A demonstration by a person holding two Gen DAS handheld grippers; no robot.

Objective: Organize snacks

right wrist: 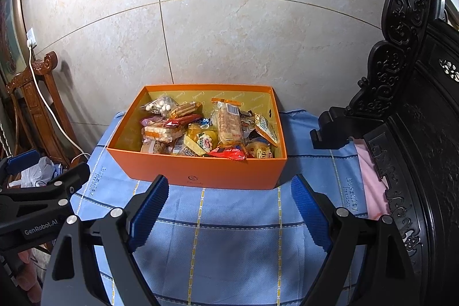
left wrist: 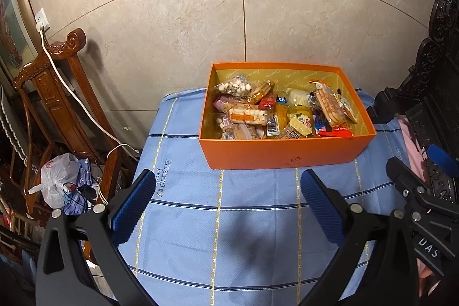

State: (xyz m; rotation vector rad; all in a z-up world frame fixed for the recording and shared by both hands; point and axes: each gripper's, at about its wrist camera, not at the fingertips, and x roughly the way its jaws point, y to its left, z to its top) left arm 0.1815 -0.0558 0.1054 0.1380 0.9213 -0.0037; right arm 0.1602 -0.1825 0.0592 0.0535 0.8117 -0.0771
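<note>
An orange box stands on the blue checked cloth against the tiled wall. It is filled with several wrapped snacks, among them a bag of white balls and a long biscuit pack. My left gripper hangs open above the cloth, in front of the box, with nothing between its fingers. My right gripper is open too, just short of the box's front wall, and holds nothing. Each gripper shows at the edge of the other's view.
A carved wooden chair with a white cable stands left of the table, a white plastic bag below it. Dark carved furniture rises at the right, with pink fabric beside it.
</note>
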